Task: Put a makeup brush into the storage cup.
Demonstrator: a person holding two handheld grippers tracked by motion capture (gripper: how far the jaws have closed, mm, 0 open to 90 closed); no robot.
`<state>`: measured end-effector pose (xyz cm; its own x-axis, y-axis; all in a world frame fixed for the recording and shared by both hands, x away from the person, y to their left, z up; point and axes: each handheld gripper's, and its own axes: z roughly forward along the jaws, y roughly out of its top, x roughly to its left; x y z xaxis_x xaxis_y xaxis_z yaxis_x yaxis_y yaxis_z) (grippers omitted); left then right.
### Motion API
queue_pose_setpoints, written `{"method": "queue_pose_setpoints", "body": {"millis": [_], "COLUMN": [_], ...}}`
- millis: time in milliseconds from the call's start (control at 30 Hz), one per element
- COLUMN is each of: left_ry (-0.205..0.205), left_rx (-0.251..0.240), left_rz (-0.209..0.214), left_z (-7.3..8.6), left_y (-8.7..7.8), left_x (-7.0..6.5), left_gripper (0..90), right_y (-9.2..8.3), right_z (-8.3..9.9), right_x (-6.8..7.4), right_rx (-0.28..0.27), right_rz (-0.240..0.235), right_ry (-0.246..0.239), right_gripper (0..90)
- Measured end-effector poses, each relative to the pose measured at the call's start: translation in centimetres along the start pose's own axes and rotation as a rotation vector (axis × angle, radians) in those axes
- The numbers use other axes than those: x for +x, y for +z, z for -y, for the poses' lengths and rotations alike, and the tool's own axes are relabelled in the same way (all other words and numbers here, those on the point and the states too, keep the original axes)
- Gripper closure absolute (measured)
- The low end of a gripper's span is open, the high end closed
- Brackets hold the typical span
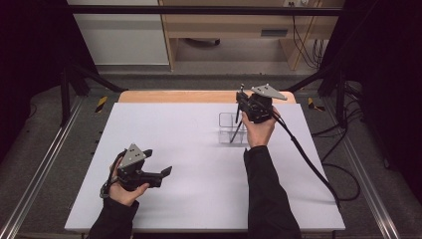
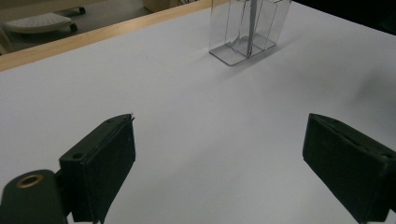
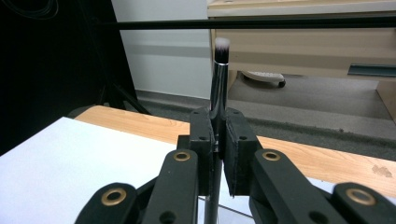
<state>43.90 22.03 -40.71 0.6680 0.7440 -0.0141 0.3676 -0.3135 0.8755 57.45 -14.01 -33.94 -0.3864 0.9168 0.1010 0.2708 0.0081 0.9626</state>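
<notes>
A slim make-up brush (image 3: 219, 70) with a metal ferrule and a white, dark-tipped tuft stands upright, and my right gripper (image 3: 218, 140) is shut on its stem. In the high view that right gripper (image 1: 242, 102) hangs at the far right of the white board, with the brush (image 1: 238, 118) slanting down into a clear plastic organiser (image 1: 230, 130). The left gripper view shows the organiser (image 2: 229, 35) with the brush handle (image 2: 252, 23) inside one of its compartments. My left gripper (image 1: 158, 162) rests low at the near left, open, with nothing between its jaws (image 2: 222, 123).
The white board (image 1: 199, 199) lies on a wooden table whose edge (image 1: 199, 96) shows at the back. A black cable (image 1: 308, 159) trails from the right gripper across the board's right side. Metal frame rails and floor cables surround the table.
</notes>
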Motion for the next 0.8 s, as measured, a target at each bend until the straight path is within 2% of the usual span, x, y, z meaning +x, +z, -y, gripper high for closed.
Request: {"method": "queue_pose_setpoints", "body": {"millis": [800], "left_ry": [0.001], "left_rx": [-0.002], "left_rz": [-0.001], "left_z": [0.0], "left_y": [-0.1], "left_x": [0.0], "left_gripper": [8.4], "right_y": [1.4], "right_z": [1.7], "right_x": [0.4], "right_rx": [0.041], "right_rz": [0.015], "right_ry": [-0.022], "right_gripper": [84.0]}}
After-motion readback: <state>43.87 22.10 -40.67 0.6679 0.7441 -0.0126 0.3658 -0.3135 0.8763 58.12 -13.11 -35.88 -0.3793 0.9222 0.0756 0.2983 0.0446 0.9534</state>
